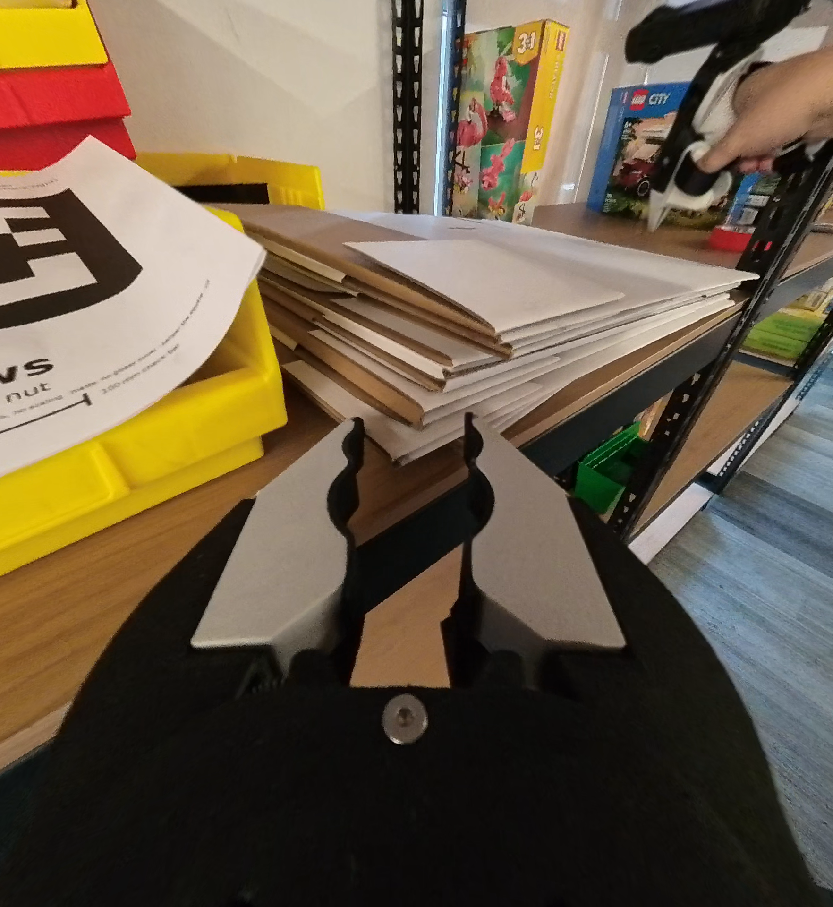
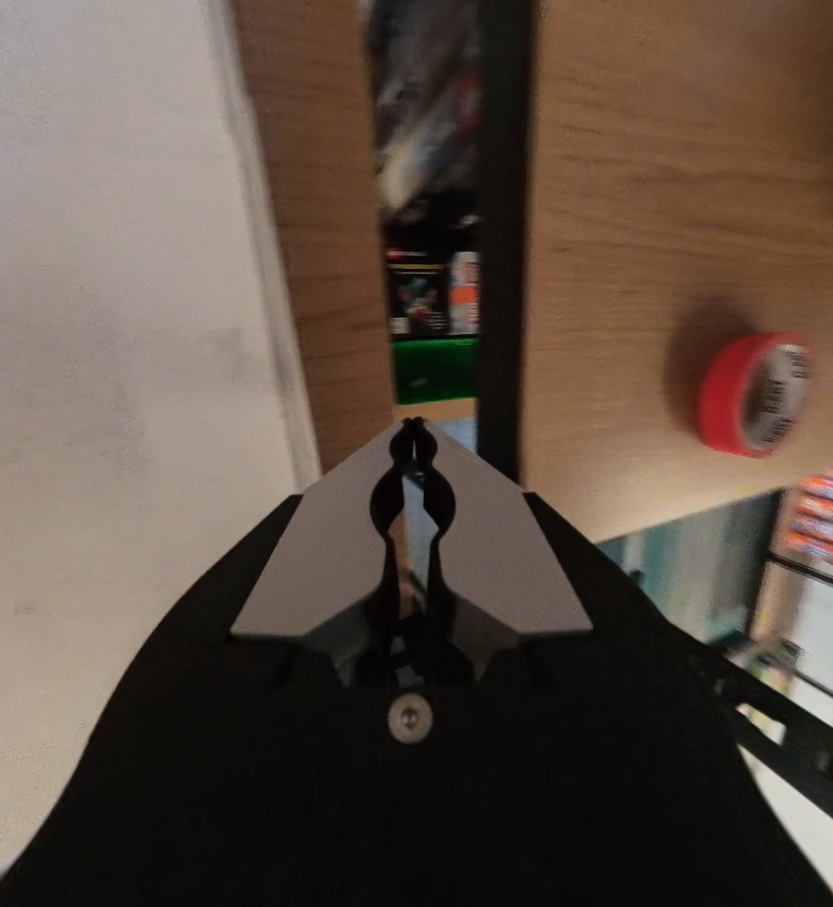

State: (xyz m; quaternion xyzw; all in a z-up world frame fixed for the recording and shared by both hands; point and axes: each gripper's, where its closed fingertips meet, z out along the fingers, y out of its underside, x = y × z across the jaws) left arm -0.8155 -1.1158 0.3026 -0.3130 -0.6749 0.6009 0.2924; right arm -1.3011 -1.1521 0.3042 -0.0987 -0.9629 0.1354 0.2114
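Observation:
My left gripper [image 1: 412, 424] is open with nothing between its fingers. It hovers over the wooden shelf [image 1: 86, 613], its tips just short of the near corner of a stack of flattened white and brown cardboard boxes [image 1: 454, 314]; the pads do not press on it. My right gripper [image 2: 413, 421] is shut, its tips together with nothing visible between them. It points down past the shelf board's edge. In the left wrist view a hand [image 1: 768, 118] holds it [image 1: 659, 223] above the far right of the shelf, next to a red tape roll [image 1: 728, 238], also in the right wrist view [image 2: 748, 392].
A yellow bin [image 1: 159, 441] under a printed paper sheet [image 1: 86, 294] stands left of the stack, with red bins [image 1: 37, 98] behind. Toy boxes [image 1: 503, 122] stand at the back. Black shelf posts [image 1: 407, 98] [image 2: 503, 245] and a green bin [image 1: 606, 471] below are near. My right fingertips sit around 50 centimeters from my left ones.

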